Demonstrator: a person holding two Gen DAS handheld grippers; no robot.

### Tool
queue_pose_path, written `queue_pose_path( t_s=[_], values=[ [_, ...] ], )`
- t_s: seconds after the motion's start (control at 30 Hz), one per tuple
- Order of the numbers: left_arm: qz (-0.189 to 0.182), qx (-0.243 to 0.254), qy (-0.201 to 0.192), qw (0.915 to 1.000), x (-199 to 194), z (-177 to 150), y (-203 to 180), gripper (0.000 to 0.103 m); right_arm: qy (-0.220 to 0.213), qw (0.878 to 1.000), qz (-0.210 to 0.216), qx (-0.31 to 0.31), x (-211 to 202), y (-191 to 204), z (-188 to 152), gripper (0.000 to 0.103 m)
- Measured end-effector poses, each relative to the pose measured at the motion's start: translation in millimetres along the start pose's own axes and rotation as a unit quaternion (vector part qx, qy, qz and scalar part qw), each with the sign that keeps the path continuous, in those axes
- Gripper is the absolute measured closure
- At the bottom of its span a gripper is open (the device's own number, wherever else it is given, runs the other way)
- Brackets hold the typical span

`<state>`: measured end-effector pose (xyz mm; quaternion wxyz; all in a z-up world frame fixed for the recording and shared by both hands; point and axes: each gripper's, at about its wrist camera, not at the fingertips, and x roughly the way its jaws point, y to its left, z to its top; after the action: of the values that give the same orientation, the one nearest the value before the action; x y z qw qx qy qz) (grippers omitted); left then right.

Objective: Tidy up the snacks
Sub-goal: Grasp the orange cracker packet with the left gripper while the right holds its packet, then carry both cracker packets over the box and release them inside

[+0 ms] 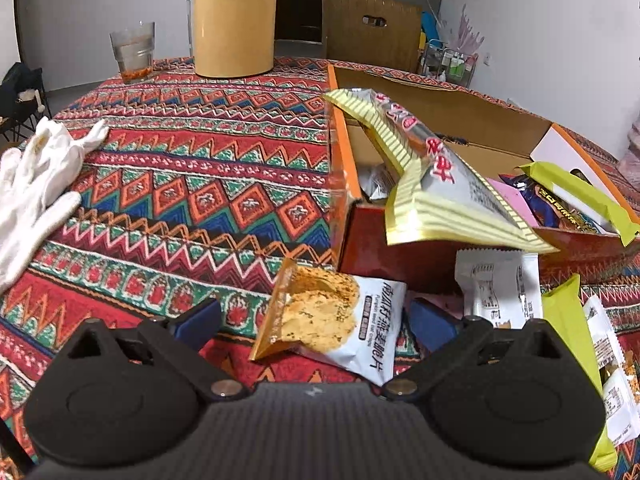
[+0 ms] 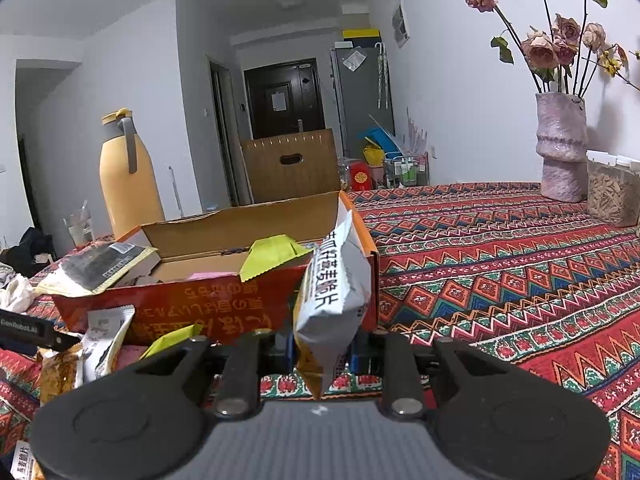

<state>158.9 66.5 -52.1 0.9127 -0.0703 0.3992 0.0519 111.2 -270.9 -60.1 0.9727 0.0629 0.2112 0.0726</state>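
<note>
In the left wrist view my left gripper [image 1: 314, 322] is open just above the tablecloth. A white and orange crisp packet [image 1: 340, 320] lies flat between its blue fingertips [image 1: 196, 320], untouched. Right of it stands an orange cardboard box [image 1: 344, 184] with snacks inside and a big yellow-striped bag [image 1: 432, 184] leaning out over its near wall. In the right wrist view my right gripper [image 2: 320, 348] is shut on a similar white and orange packet [image 2: 332, 292], held upright in front of the box [image 2: 216, 308]. A green packet [image 2: 276, 256] pokes out of the box.
Loose white [image 1: 496, 292] and green packets [image 1: 568, 320] lie before the box. A white glove [image 1: 36, 188] rests at the left; a glass [image 1: 134, 50] and yellow thermos [image 1: 236, 20] stand at the back. A vase [image 2: 560, 148] and a seed jar [image 2: 612, 192] stand far right.
</note>
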Motion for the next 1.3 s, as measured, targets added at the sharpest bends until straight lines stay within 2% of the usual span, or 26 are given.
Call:
queue_pose_path(
  t_s=[0.1,0.23,0.33,0.47,0.57,0.63,0.83,0.9,1.03,1.3],
  values=[
    [-0.001,0.005,-0.009,0.9999,0,-5,-2,0.007,-0.001,1.0,0.001,-0.001,-1,1,-1,0.08],
    [-0.014,0.016,-0.023,0.9995,-4,-7,-6,0.031,-0.001,1.0,0.0,-0.002,0,1,-1,0.08],
    [-0.016,0.022,-0.031,0.9992,-6,-10,-8,0.037,0.0,1.0,0.0,-0.002,0,1,-1,0.08],
    [-0.021,0.019,-0.035,0.999,-8,-11,-7,0.038,0.001,1.0,-0.001,-0.005,1,2,-1,0.08],
    [-0.024,0.015,-0.036,0.999,-9,-12,-6,0.033,0.001,1.0,-0.002,-0.005,1,3,-1,0.08],
    [-0.028,0.019,-0.037,0.9987,-11,-12,-6,0.026,0.001,1.0,-0.003,-0.006,1,3,-1,0.08],
    [-0.004,0.045,-0.028,0.9986,-5,-15,-16,0.025,0.001,1.0,-0.003,-0.006,1,3,-1,0.08],
    [0.006,0.058,-0.03,0.9979,-5,-16,-22,0.027,0.001,1.0,-0.003,-0.006,1,3,-1,0.08],
    [0.006,0.062,-0.035,0.9974,-6,-18,-22,0.037,0.001,1.0,-0.004,-0.006,1,2,-1,0.08],
    [0.005,0.061,-0.054,0.9967,-15,-19,-21,0.042,0.006,1.0,-0.003,0.0,3,0,-1,0.08]
  ],
)
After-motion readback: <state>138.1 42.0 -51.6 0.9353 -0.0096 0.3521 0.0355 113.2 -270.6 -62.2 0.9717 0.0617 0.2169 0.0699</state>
